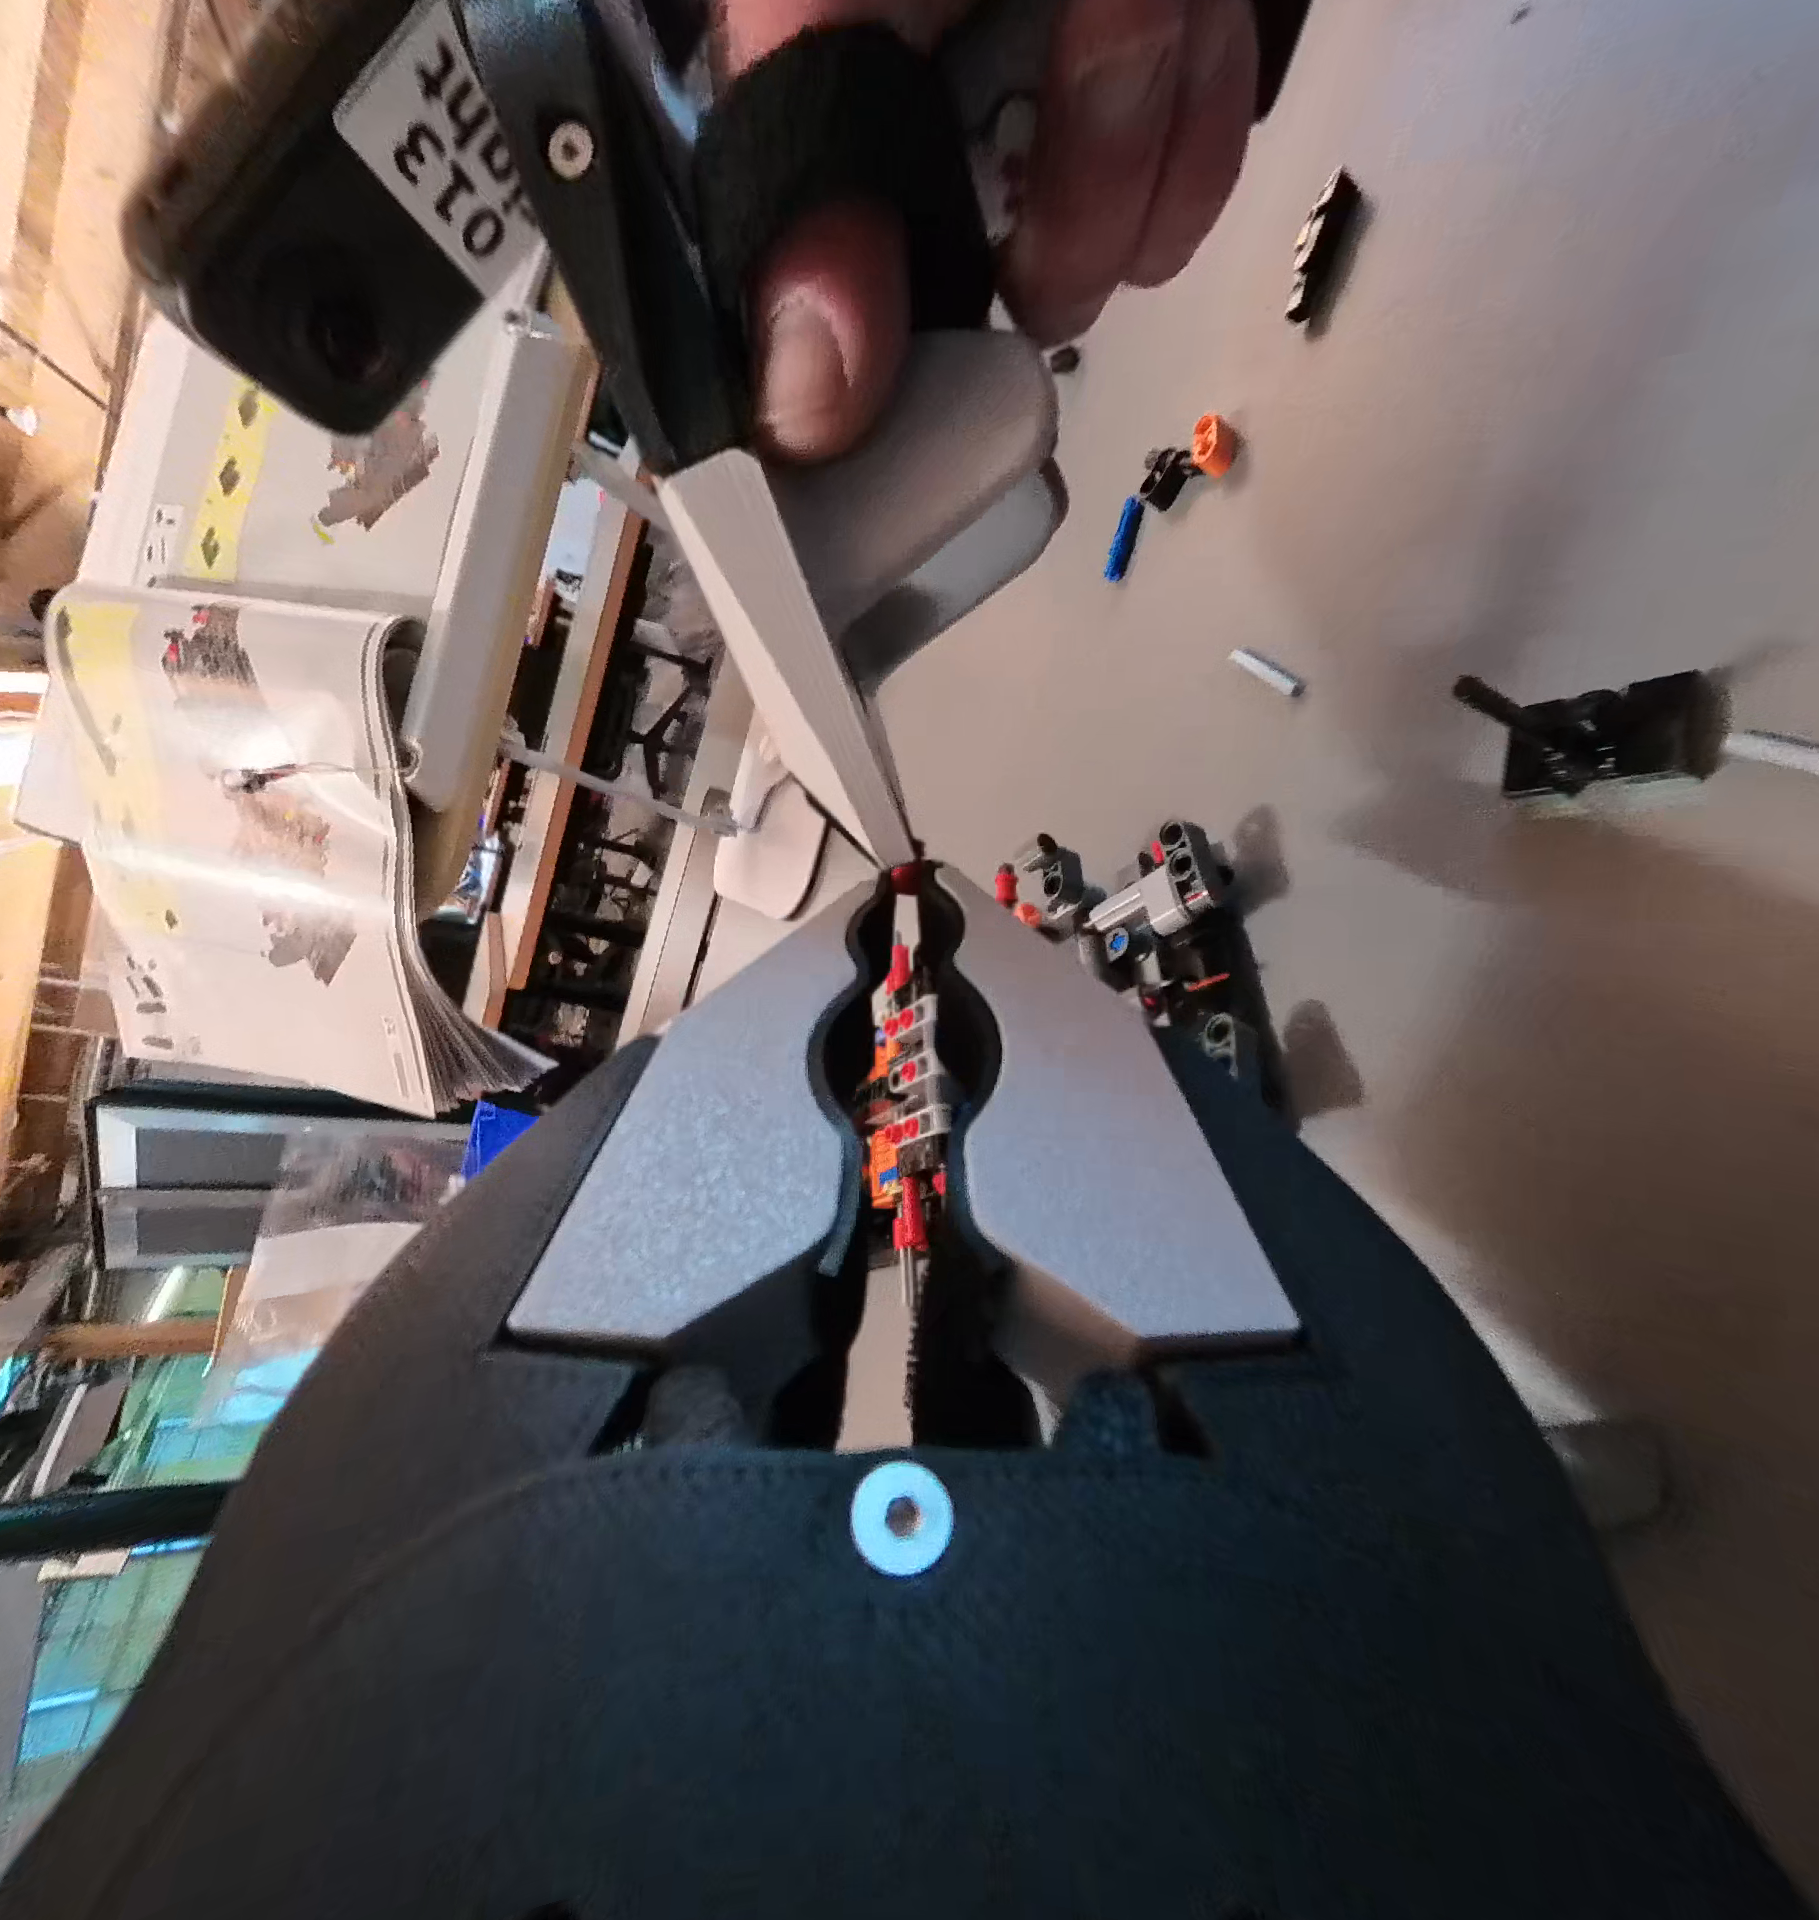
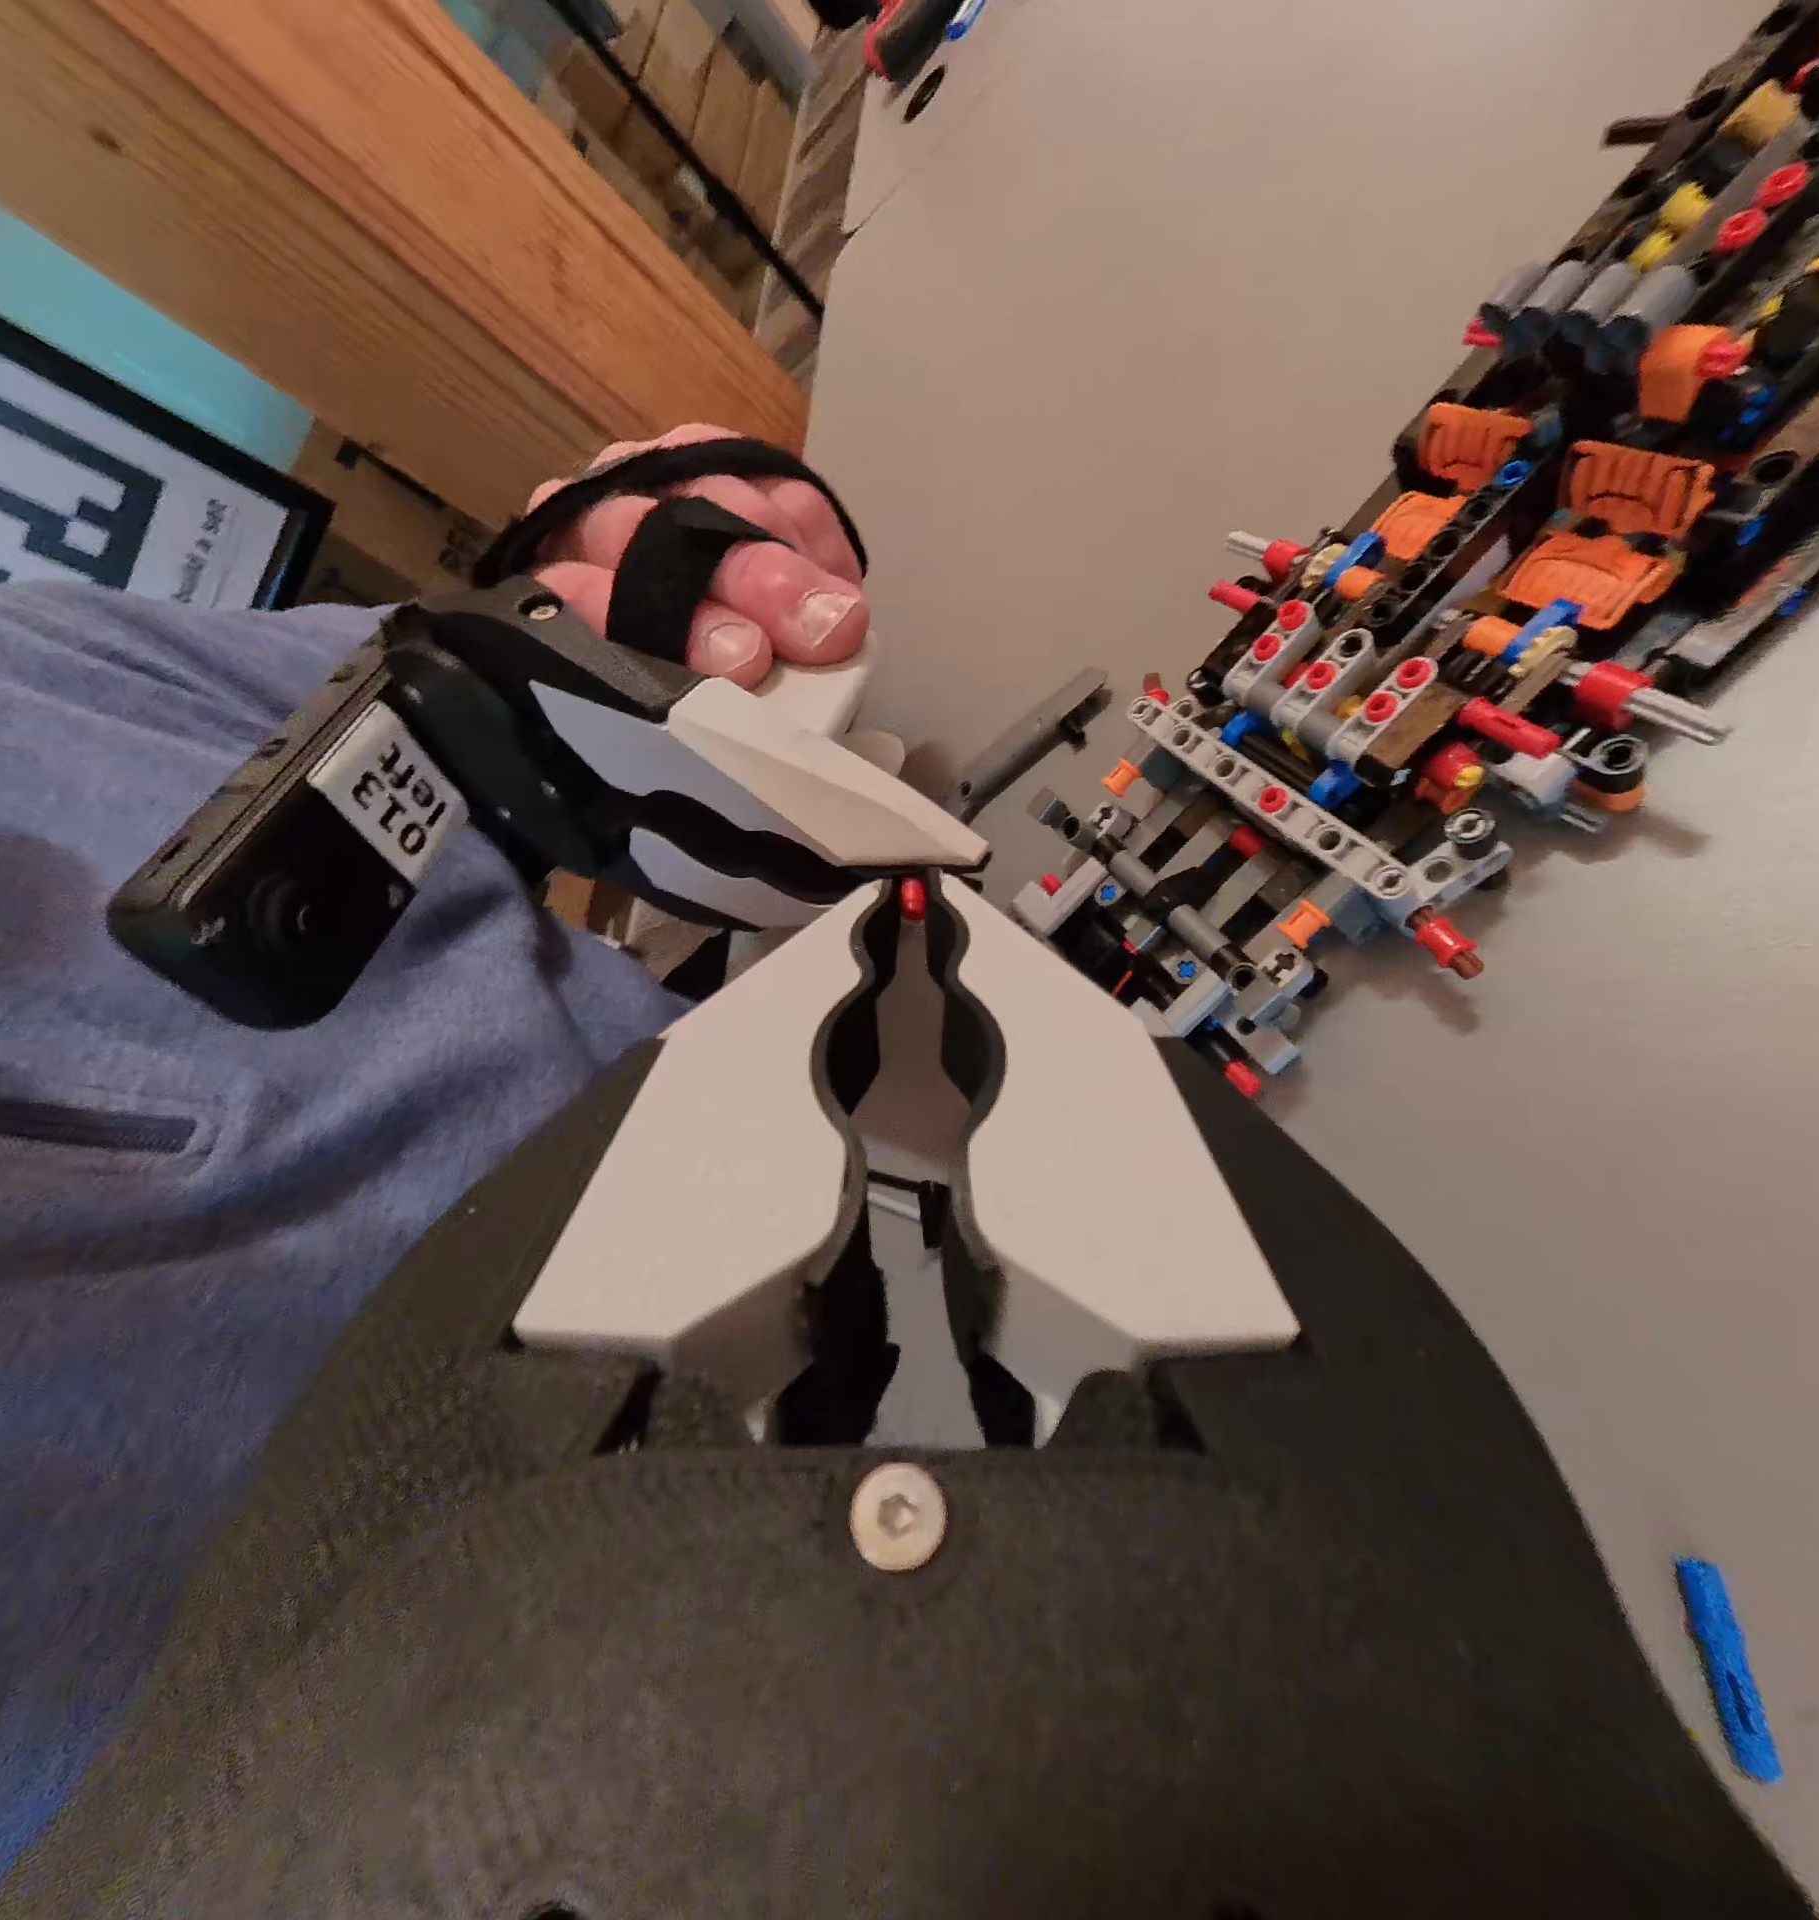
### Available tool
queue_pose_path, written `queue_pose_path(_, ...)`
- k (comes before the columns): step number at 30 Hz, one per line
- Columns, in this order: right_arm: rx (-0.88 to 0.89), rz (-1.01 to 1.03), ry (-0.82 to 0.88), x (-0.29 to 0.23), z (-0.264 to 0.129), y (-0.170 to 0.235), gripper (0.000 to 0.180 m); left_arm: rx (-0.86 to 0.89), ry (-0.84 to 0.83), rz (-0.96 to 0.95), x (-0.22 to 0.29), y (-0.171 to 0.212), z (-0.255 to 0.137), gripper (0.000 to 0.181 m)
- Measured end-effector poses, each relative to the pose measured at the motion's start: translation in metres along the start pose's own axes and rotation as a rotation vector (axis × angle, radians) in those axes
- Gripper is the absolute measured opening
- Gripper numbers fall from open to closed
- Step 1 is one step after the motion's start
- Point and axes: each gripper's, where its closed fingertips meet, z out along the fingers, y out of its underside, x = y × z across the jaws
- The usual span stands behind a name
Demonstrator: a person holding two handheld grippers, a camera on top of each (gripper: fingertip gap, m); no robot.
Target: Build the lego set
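Pinching a small red pin [image 2: 912,898] at its tips, the right gripper [image 2: 910,883] meets the left gripper [image 1: 910,873], likewise clamped on it, presumably for regripping; the lego build [image 2: 1456,727] sits beyond on the counter [image 2: 1092,364].

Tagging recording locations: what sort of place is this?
Probably a workshop or lab bench: a grey table with a part-built lego model, an open instruction booklet and stacked timber behind.

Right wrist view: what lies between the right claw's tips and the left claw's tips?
A small red pin, pinched at the right claw, with the left claw tip meeting it. Both wrist views show it.
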Motion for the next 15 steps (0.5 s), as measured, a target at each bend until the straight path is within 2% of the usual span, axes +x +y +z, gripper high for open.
queue_pose_path(6,0.167,-0.082,0.105,0.004,-0.008,-0.018,0.008,0.002,0.006,-0.162,-0.010,0.003,0.003,0.001)
queue_pose_path(10,0.180,-0.209,0.186,0.005,-0.015,-0.015,0.009,0.038,0.039,-0.261,-0.012,0.002,0.003,0.001)
queue_pose_path(15,0.190,-0.235,0.161,-0.003,-0.010,-0.015,0.007,0.059,0.054,-0.288,-0.013,-0.002,0.003,0.001)
